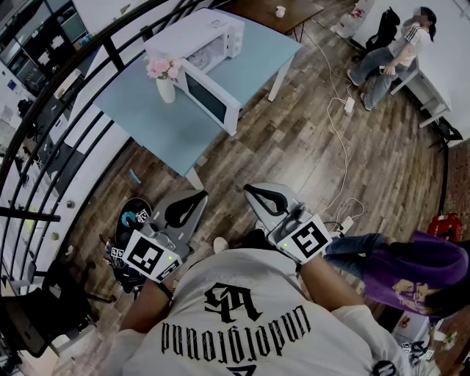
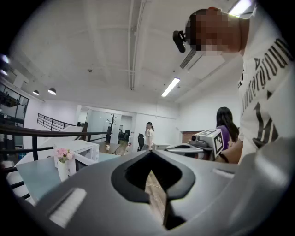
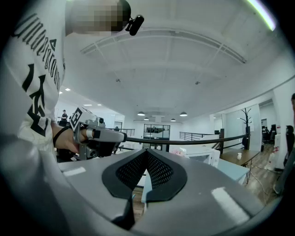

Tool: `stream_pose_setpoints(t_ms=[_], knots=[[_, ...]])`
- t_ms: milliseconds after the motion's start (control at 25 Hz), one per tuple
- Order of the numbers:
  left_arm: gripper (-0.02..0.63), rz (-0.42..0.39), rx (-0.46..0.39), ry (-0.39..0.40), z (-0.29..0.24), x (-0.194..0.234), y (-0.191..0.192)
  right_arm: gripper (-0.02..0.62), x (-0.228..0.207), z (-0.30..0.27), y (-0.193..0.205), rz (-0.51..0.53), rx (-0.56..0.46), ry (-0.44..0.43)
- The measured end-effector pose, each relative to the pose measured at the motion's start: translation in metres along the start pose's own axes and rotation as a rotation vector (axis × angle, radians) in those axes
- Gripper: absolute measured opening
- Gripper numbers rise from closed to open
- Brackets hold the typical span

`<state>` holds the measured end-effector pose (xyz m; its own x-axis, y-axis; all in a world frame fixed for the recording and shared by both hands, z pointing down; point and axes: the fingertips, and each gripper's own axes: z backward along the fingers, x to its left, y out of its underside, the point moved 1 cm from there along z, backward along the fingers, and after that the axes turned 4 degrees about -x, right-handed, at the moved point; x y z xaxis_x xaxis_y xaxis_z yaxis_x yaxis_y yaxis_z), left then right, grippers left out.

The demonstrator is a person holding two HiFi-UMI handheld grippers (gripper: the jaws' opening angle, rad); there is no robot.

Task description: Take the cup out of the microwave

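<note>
Here the left gripper (image 1: 200,197) and right gripper (image 1: 250,191), both closed and empty, sit well short of the microwave (image 1: 211,97). Its unseen cup is likely light and breakable, so grip the rim.

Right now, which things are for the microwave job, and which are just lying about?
For the job: white box-shaped microwave with dark glass door; left hand-held gripper; right hand-held gripper.

Lying about: white vase of pink flowers; white cable on the wooden floor; small white cup on the brown table.
</note>
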<state>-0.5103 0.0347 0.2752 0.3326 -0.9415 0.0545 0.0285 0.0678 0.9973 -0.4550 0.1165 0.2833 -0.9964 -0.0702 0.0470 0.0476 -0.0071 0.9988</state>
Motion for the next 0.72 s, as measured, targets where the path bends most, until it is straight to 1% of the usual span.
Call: stream_pose_setpoints(t_ms=[160, 400, 560, 720], knots=[[0.051, -0.002, -0.002, -0.009, -0.010, 0.001, 0.000, 0.000, -0.010, 0.001, -0.001, 0.001, -0.010, -0.006], [0.051, 0.003, 0.005, 0.008, -0.041, -0.001, 0.004, 0.000, -0.036, 0.013, 0.002, -0.008, -0.008, 0.003], [0.051, 0.009, 0.021, 0.020, -0.075, -0.004, 0.013, 0.000, -0.065, 0.028, 0.007, -0.016, -0.010, 0.004], [0.051, 0.010, 0.031, 0.042, -0.122, -0.010, 0.018, 0.000, -0.104, 0.047, 0.010, -0.009, -0.007, 0.012]])
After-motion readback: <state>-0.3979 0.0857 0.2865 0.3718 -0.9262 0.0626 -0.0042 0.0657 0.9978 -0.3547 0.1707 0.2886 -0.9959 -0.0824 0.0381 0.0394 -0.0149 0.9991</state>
